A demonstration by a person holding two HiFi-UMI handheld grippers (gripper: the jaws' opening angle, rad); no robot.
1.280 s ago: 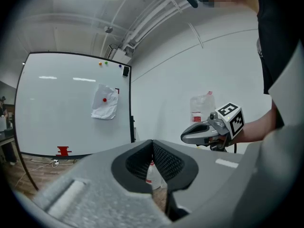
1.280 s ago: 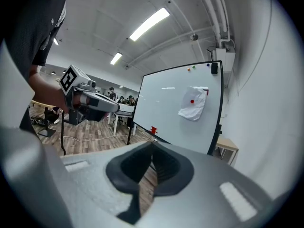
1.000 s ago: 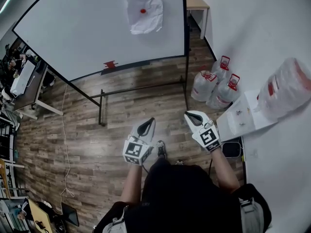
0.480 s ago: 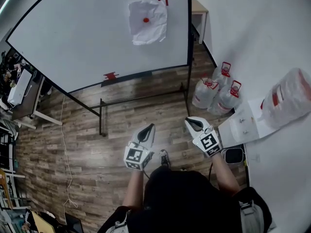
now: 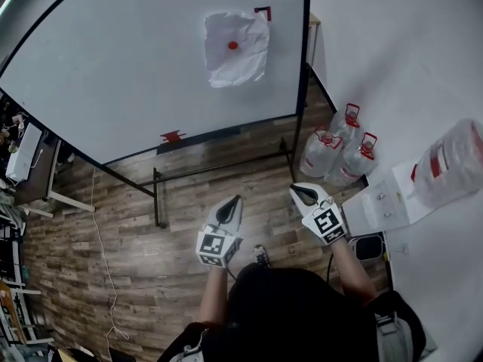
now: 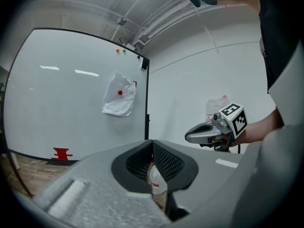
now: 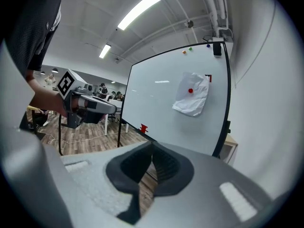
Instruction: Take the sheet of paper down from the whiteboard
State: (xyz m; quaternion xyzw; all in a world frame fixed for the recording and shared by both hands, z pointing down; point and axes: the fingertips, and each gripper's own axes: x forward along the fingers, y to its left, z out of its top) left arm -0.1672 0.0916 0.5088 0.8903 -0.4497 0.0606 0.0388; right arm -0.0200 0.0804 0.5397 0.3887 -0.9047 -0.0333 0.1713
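left tool [image 5: 230, 207] clenched, empty | right tool [image 5: 304, 194] clenched, empty | sheet of paper [image 5: 236, 47] at 12 o'clock, pinned on whiteboard [image 5: 136, 74]

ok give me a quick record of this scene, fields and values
paper: crumpled white sheet on whiteboard, upper right
pinned by: red magnet
left gripper: shut, empty, well short of the board
right gripper: shut, empty, well short of the board
floor by wall: water jugs
task: sheet not yet taken down
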